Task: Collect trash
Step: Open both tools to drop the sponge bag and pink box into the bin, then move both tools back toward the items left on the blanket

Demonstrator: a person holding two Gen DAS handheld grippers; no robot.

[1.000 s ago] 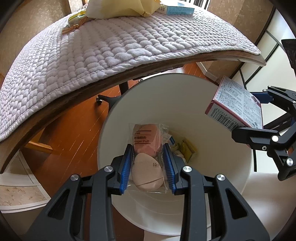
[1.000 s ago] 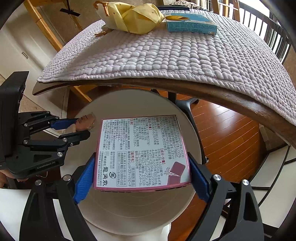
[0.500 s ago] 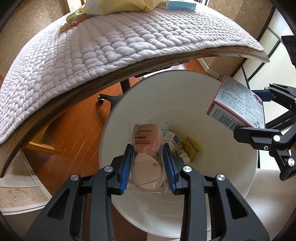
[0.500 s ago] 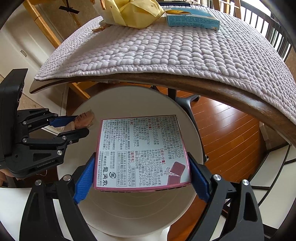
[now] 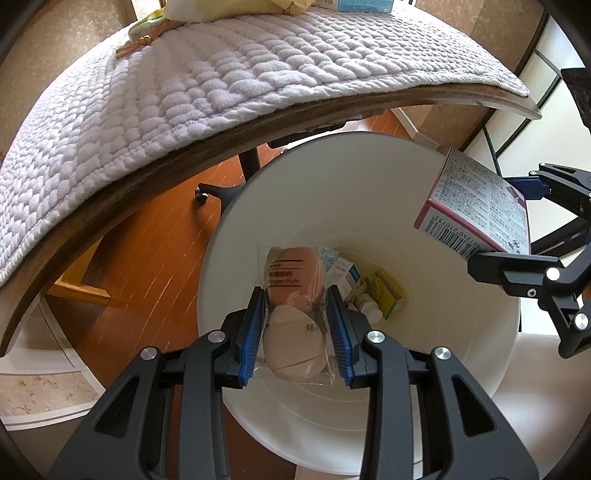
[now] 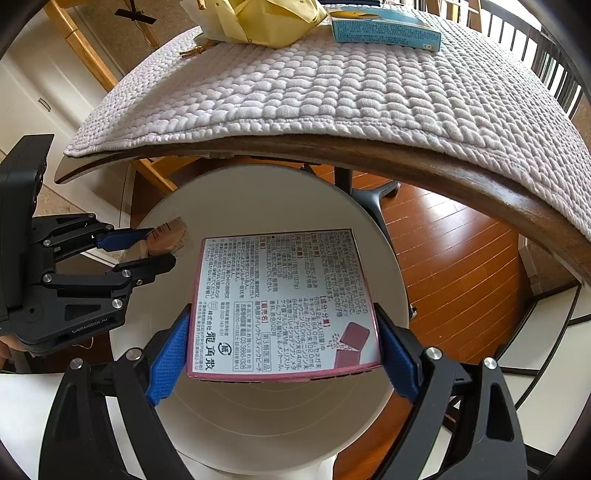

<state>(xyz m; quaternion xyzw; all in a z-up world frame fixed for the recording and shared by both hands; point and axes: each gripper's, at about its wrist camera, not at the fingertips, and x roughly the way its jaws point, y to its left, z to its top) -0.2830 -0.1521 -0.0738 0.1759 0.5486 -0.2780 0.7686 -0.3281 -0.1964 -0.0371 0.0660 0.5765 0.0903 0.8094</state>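
My left gripper [image 5: 295, 328] has its jaws clamped on a soft, slippery clear packet of beige sponge puffs [image 5: 293, 314]; my right gripper [image 6: 282, 349] pinches a light, stiff pink-edged printed cardboard box [image 6: 284, 306] by its side edges, both above the round white plastic bin [image 5: 461, 369].

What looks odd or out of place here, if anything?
Nothing is spilled or broken. The left gripper holds a packet of makeup puffs and the right gripper a pink-edged box, both over the white bin, not yet dropped. A yellow bag and blue box remain on the table.
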